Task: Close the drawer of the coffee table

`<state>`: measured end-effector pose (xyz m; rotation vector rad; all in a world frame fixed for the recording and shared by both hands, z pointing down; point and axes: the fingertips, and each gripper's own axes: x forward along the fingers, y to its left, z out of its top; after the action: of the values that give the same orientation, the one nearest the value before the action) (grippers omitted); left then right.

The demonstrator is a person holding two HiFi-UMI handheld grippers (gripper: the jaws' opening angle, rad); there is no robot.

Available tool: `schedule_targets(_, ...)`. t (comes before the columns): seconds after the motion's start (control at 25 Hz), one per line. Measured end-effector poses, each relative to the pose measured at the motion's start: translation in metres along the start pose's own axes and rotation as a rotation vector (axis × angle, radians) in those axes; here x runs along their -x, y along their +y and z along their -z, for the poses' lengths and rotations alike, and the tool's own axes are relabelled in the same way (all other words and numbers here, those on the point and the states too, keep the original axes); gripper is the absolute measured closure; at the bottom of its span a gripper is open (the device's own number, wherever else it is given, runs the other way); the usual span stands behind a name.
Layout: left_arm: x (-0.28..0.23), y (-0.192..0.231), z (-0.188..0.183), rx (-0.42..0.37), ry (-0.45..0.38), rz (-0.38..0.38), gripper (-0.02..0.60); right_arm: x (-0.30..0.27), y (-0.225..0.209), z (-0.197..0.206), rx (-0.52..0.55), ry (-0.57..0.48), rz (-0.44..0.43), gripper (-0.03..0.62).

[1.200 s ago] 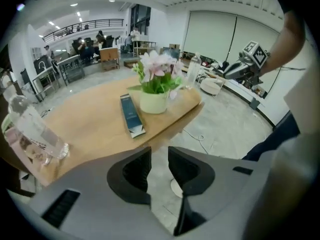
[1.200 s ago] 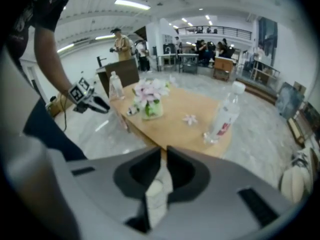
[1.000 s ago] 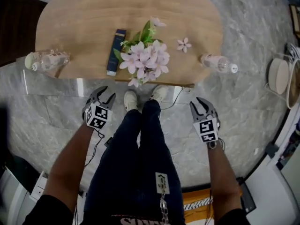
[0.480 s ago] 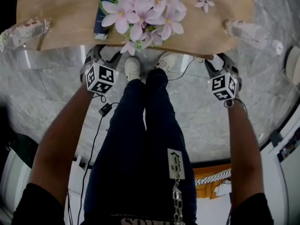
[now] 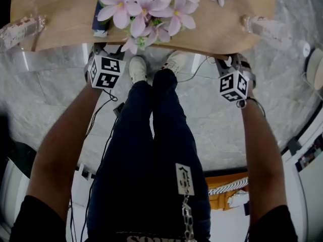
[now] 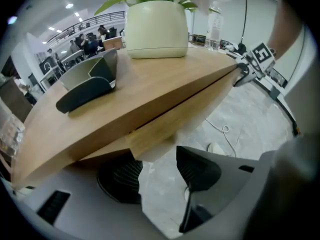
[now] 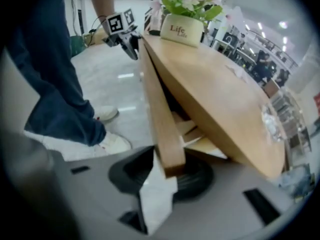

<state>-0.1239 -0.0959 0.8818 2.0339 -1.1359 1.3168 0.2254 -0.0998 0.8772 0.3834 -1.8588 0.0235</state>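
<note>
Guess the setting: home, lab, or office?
Probably a large open-plan office or showroom hall, not a home: polished stone-look floor, rows of ceiling lights, and a cluster of people in the background beyond the coffee table.

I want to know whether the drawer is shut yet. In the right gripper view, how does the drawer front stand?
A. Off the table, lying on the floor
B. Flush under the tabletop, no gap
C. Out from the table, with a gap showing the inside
C: the drawer front angles away from the tabletop, and the drawer's inner boards show in the gap between them.
</note>
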Motion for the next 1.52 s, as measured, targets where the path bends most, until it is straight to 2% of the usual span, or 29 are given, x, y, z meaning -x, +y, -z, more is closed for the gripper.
schedule_targets(0.08,-0.004,0.000,-0.003,0.046,-0.001,-0.006,0.350,0.000,0.000,0.000,0.010,-0.003,-0.011,0.468)
schedule_targets(0.12,-0.004,0.000,-0.003,0.043,0.002,-0.012,0.345,0.000,0.001,0.000,0.018,-0.005,-0.018,0.470)
schedule_targets(0.2,-0.002,-0.002,-0.001,-0.025,0.018,-0.020,0.337,0.000,0.004,0.001,0.044,-0.005,-0.040,0.476)
schedule_targets(0.36,0.007,-0.013,0.009,-0.226,0.058,-0.017,0.342,0.006,0.023,0.006,0.113,-0.011,-0.105,0.488)
schedule_targets(0.48,0.013,-0.018,0.018,-0.301,0.073,-0.011,0.366,0.010,0.035,0.010,0.112,-0.010,-0.134,0.490)
schedule_targets(0.56,0.016,-0.018,0.023,-0.324,0.083,-0.016,0.393,0.010,0.040,0.010,0.102,-0.010,-0.143,0.490)
schedule_targets(0.8,0.029,-0.039,0.046,-0.318,0.120,0.022,0.408,0.019,0.067,0.020,0.096,0.012,-0.161,0.490)
schedule_targets(1.04,0.040,-0.056,0.073,-0.288,0.154,0.017,0.410,0.025,0.101,0.026,0.063,0.016,-0.171,0.488)
schedule_targets(1.52,0.044,-0.056,0.078,-0.280,0.166,0.025,0.413,0.028,0.110,0.024,-0.020,0.023,-0.167,0.480)
